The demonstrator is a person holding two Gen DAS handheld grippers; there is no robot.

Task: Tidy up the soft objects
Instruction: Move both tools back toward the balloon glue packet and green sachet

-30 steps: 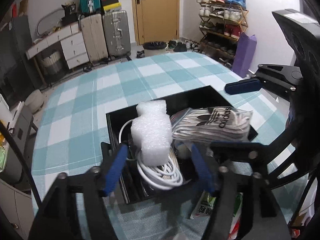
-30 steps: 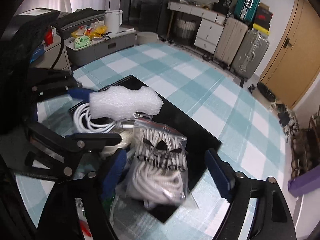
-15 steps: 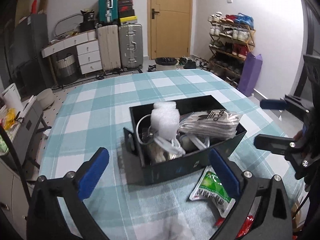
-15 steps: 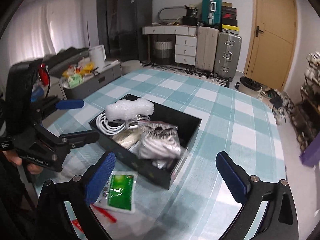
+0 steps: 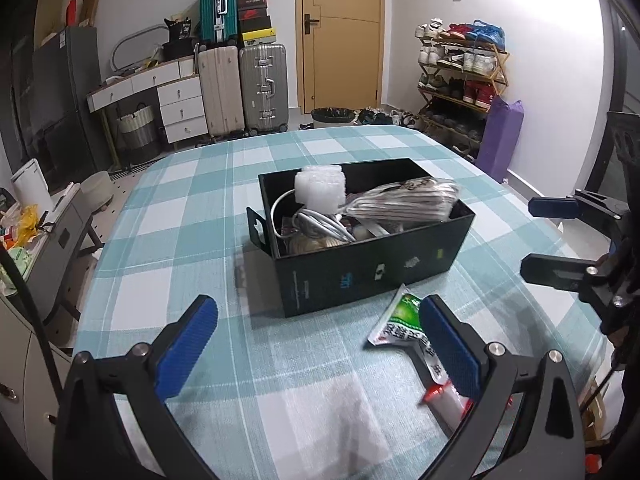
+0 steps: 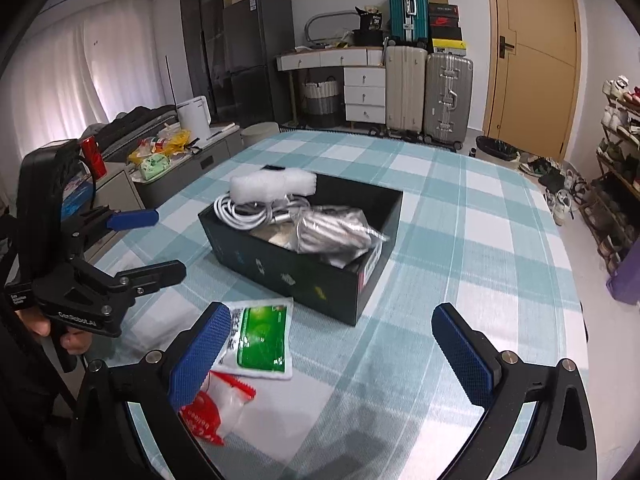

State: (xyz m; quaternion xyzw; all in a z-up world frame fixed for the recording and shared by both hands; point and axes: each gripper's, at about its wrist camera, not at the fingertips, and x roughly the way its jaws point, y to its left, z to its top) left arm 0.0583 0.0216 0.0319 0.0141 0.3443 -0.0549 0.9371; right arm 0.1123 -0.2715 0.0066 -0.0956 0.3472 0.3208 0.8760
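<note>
A black open box [image 5: 372,276] [image 6: 296,272] stands on the checked tablecloth. In it lie a white foam block [image 5: 320,190] [image 6: 274,186], a coiled white cable [image 5: 320,222] [image 6: 240,210] and a clear bag of striped socks [image 5: 404,200] [image 6: 334,232]. A green-and-white packet [image 5: 400,322] [image 6: 260,338] and a red-and-white packet [image 5: 444,400] [image 6: 216,412] lie on the cloth in front of the box. My left gripper [image 5: 320,350] is open and empty, well back from the box. My right gripper [image 6: 334,354] is open and empty, also back from it.
The table [image 5: 192,216] carries a teal-and-white checked cloth. Suitcases [image 5: 244,88], a white drawer unit [image 5: 180,104], a wooden door [image 5: 340,32] and a shoe rack [image 5: 460,76] line the far walls. A low grey cabinet with clutter [image 6: 160,160] stands beside the table.
Both grippers have pulled back and up from the box; a second ago they were open right over the foam and the sock bag, which stay in the box.
</note>
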